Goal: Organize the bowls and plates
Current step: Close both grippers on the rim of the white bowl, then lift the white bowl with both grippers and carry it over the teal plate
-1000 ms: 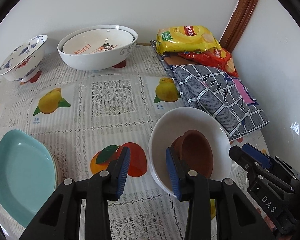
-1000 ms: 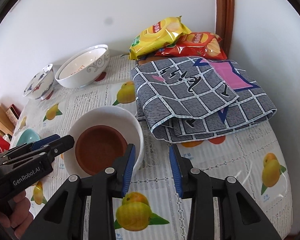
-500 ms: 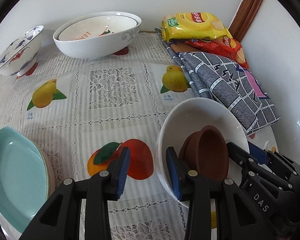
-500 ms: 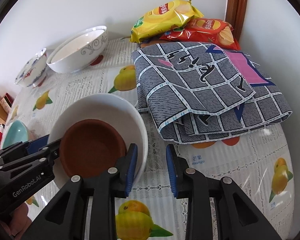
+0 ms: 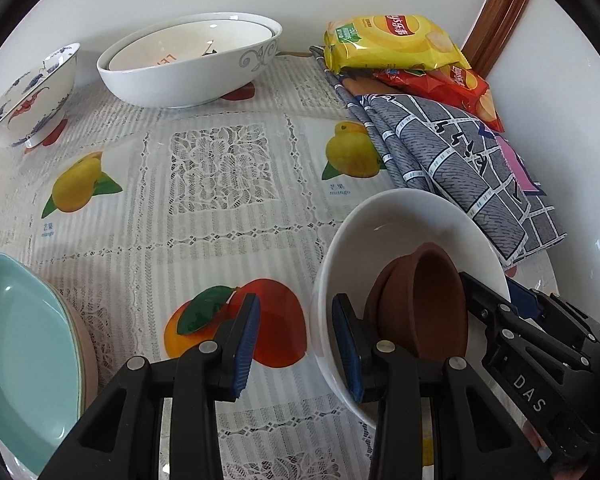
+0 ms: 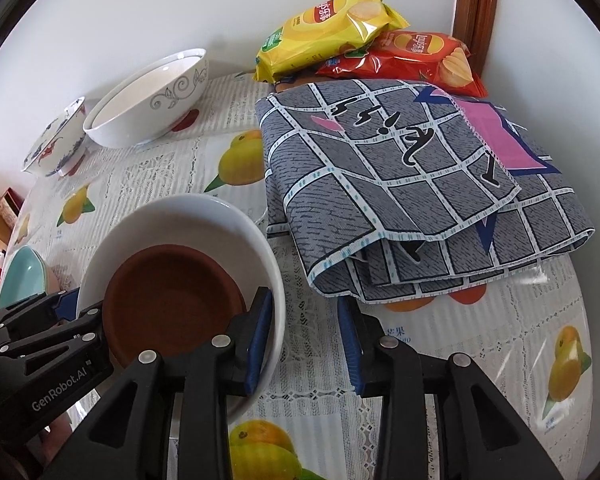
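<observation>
White wall closes off two sides of a worktop (image 5: 220, 168) covered in a lace-patterned cloth printed with fruit, and a wooden door frame stands in the corner. A folded grey checked cloth (image 6: 400, 200) fills the far right side, with a yellow chip bag (image 5: 392, 44) lying over a red chip bag (image 6: 412, 56) behind it. Against the back wall sits a large white bowl with a grey scroll pattern (image 5: 188, 80), a second bowl nested in it, and beside that a footed bowl painted in blue and red (image 5: 32, 92). A teal plate (image 5: 20, 352) rests on a pink one at the near left edge. The plain white bowl (image 6: 188, 216) stands near the front, just beside the folded cloth, and a brown clay dish (image 6: 168, 304) lies inside it, tilted against the wall. Both grippers point steeply down at this bowl from opposite sides. The left gripper (image 5: 296, 308) straddles the rim, one pad outside and one inside, narrowly parted with bare cloth showing between the outer pad and the bowl. The right gripper (image 6: 305, 304) straddles the opposite rim in the same way; its jaws have just been opening, the rim stands between them, and a gap shows at the outer pad.
</observation>
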Action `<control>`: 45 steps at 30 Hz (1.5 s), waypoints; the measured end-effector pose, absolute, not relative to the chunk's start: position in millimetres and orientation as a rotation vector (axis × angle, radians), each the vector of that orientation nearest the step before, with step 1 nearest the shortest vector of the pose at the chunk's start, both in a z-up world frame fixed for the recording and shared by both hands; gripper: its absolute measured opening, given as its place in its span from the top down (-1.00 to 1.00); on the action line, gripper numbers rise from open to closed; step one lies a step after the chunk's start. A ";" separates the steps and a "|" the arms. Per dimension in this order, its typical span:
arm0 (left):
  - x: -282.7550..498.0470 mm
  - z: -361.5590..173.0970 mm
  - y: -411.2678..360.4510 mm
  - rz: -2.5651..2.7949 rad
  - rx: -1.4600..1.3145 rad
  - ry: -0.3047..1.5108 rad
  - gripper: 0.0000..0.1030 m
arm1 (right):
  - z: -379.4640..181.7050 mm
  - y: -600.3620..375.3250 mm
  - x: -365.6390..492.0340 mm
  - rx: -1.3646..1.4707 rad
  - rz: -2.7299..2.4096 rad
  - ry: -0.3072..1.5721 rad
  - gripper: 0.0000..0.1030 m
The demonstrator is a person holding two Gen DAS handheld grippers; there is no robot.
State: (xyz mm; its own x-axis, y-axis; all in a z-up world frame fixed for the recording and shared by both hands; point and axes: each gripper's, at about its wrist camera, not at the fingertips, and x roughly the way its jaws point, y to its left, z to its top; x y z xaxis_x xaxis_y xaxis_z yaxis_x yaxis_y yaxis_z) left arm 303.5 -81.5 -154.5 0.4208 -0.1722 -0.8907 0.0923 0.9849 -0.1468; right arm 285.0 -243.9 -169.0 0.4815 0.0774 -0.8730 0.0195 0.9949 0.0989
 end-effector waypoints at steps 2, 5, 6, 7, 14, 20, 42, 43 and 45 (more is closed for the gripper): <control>302.7 -154.5 -81.7 -0.169 -0.074 1.122 0.31 | -169.4 -244.4 283.6 0.106 0.031 1.055 0.34; 302.9 -153.6 -81.9 -0.171 -0.069 1.124 0.31 | -168.9 -242.9 283.4 0.090 0.031 1.048 0.34; 303.1 -154.0 -81.7 -0.172 -0.071 1.127 0.31 | -168.6 -242.4 283.7 0.085 0.029 1.046 0.34; 303.4 -154.2 -81.2 -0.175 -0.074 1.129 0.31 | -168.5 -242.4 284.0 0.086 0.025 1.046 0.34; 304.6 -155.1 -81.1 -0.174 -0.084 1.140 0.29 | -169.6 -246.7 287.6 0.097 0.030 1.073 0.23; 301.4 -156.5 -84.9 -0.196 -0.102 1.126 0.56 | -170.5 -248.5 286.5 0.121 0.038 1.073 0.30; 273.0 -148.6 -83.8 -0.202 -0.124 1.118 0.80 | -154.7 -235.2 259.2 0.182 0.031 1.063 0.84; 270.3 -146.1 -83.1 -0.202 -0.123 1.114 0.80 | -152.3 -234.9 256.1 0.187 0.029 1.060 0.84; 265.8 -140.6 -81.2 -0.200 -0.122 1.106 0.80 | -147.2 -232.1 250.4 0.181 0.026 1.052 0.84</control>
State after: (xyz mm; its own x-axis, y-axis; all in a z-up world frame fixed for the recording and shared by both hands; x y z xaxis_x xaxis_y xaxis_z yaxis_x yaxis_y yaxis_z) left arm 265.8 -81.2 -140.6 0.4326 -0.2210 -0.8741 0.0996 0.9753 -0.1973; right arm 250.4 -232.1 -147.2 0.4970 0.1079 -0.8610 0.0655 0.9847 0.1612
